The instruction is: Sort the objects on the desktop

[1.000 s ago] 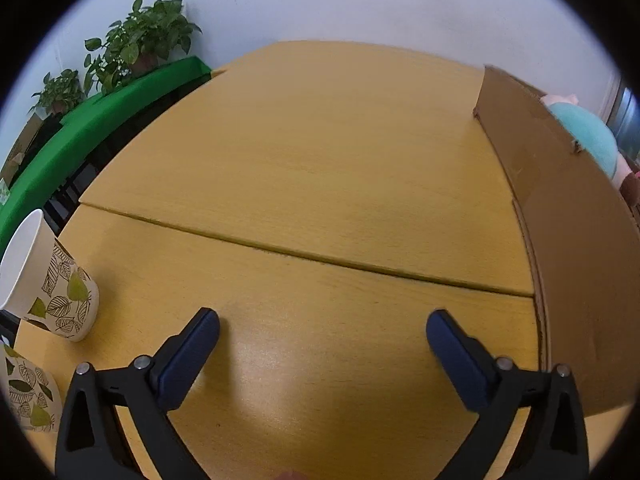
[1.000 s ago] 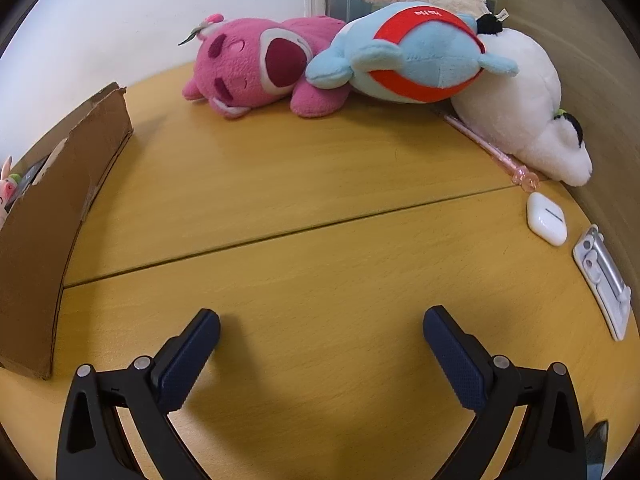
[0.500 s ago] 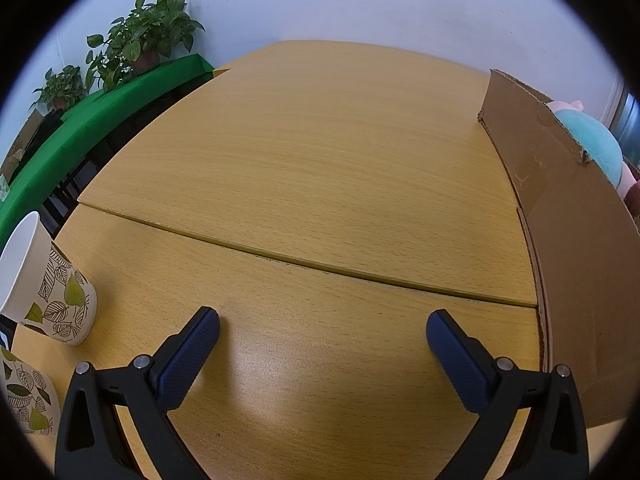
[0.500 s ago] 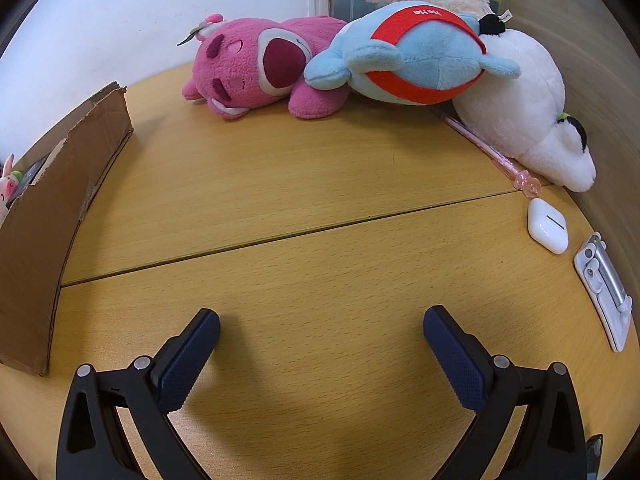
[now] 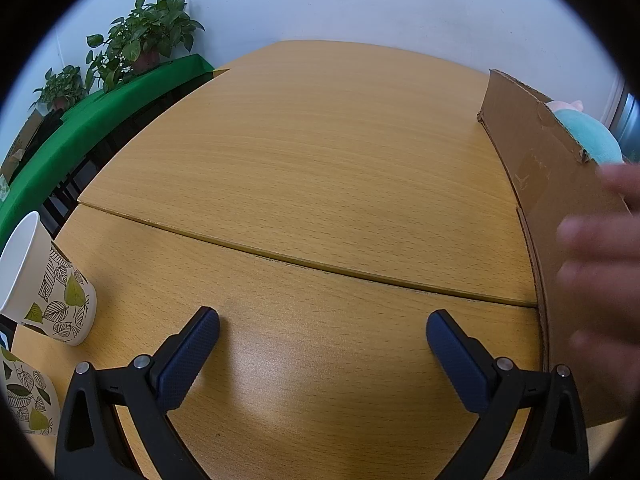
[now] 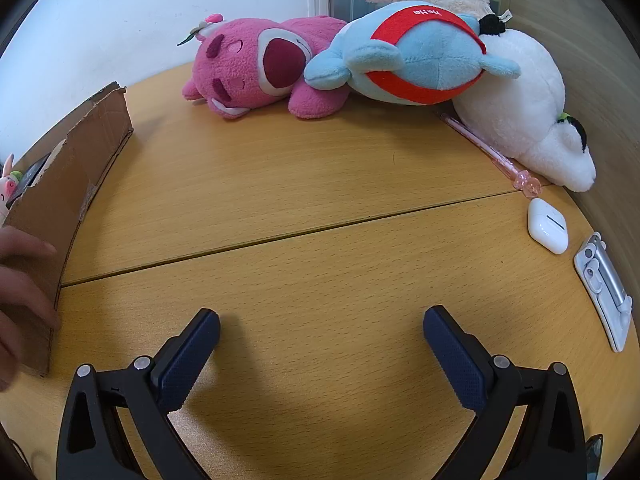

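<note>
The small things still to be sorted lie at the right edge of the desk [image 6: 320, 184]: a white earbud case [image 6: 547, 231], a pink pen [image 6: 490, 152] half tucked under the white plush toy [image 6: 528, 120], and a silver stand [image 6: 606, 288]. A pink plush [image 6: 260, 66] and a blue plush [image 6: 416, 52] rest against the far wall. The cardboard box [image 6: 64, 184] stands to the left.

The right gripper [image 6: 320, 338] hangs spread wide and empty over bare wood, the case well off to its right. The left gripper [image 5: 322, 340] is likewise wide apart and holding nothing, with paper cups [image 5: 56, 292] to its left.

A bare hand [image 5: 600, 264] rests blurred against the box wall. It could shove or tip the box, or cross a gripper's path. The smooth rounded case may also slip from the pads.
</note>
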Demonstrator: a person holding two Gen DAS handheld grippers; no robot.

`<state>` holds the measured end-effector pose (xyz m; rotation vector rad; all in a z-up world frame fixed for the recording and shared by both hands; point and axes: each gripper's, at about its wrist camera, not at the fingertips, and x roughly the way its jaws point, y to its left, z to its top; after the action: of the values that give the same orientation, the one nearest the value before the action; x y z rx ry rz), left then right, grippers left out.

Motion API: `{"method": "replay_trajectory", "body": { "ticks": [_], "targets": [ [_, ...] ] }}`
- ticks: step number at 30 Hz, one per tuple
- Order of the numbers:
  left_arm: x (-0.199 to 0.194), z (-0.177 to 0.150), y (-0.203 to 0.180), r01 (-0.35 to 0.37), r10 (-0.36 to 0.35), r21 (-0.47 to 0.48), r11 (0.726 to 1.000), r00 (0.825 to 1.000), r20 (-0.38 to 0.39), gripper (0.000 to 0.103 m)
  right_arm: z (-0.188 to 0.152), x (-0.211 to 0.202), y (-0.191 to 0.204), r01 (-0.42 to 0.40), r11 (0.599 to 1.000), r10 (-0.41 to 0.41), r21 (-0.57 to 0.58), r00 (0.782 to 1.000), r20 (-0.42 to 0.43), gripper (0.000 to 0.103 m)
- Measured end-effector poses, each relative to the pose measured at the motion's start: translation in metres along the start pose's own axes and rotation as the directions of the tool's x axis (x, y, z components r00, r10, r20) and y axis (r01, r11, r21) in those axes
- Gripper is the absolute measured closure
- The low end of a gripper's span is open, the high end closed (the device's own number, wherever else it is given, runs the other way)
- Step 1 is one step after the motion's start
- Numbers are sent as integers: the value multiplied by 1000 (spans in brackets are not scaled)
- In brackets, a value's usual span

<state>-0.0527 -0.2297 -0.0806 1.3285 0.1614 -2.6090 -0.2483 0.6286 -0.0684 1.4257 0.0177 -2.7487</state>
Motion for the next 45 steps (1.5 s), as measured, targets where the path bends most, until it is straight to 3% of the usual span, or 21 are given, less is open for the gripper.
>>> {"method": "replay_trajectory", "body": {
  "ticks": [18,45],
  "targets": [
    [1,2,-1,-39,39,-54,998,999,-1,0,1,0,2,1,1000,-1,3,1000,2,0],
    [5,4,1,-43,43,-62,997,999,1,0,1,-2,2,3,1000,-3,7,1000,5,0]
  ]
}}
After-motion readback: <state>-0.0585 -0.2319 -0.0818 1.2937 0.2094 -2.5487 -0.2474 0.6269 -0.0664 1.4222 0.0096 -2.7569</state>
